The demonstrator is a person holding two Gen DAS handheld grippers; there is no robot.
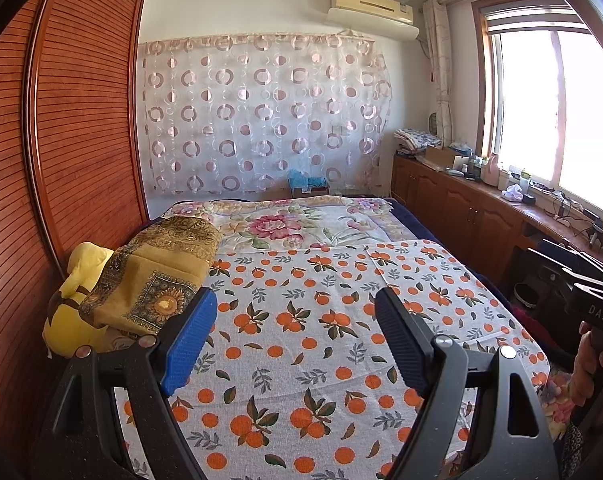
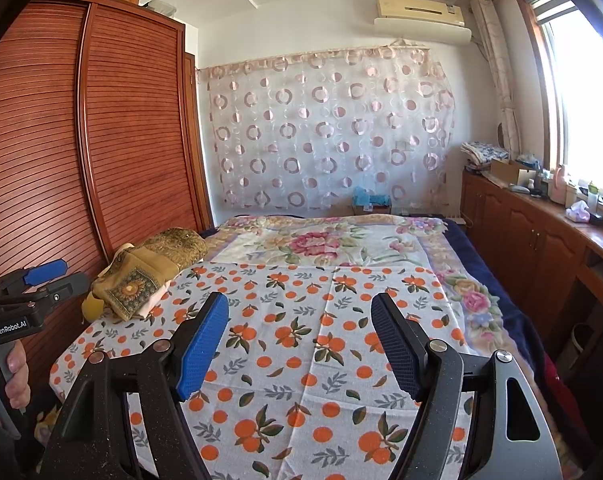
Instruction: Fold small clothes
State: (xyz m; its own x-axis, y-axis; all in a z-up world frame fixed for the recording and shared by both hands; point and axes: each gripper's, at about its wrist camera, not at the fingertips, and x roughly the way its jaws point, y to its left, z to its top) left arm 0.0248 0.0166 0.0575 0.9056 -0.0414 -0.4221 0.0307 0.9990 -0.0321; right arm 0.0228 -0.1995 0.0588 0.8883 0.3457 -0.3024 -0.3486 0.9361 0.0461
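A white cloth printed with oranges [image 1: 313, 320] lies spread flat over the near half of the bed; it also shows in the right wrist view [image 2: 301, 328]. My left gripper [image 1: 295, 312] hovers above it, open and empty. My right gripper [image 2: 299, 316] hovers above the same cloth, open and empty. The left gripper also shows at the left edge of the right wrist view [image 2: 45, 276], held in a hand. The right gripper's body shows at the right edge of the left wrist view [image 1: 589, 300].
A folded yellow-brown sunflower cloth [image 1: 157, 280] lies at the bed's left side on a yellow plush toy [image 1: 77, 304]. A floral blanket [image 1: 301, 228] covers the far bed. A slatted wooden wardrobe [image 1: 61, 160] stands left; a cluttered cabinet [image 1: 481, 200] runs under the window on the right.
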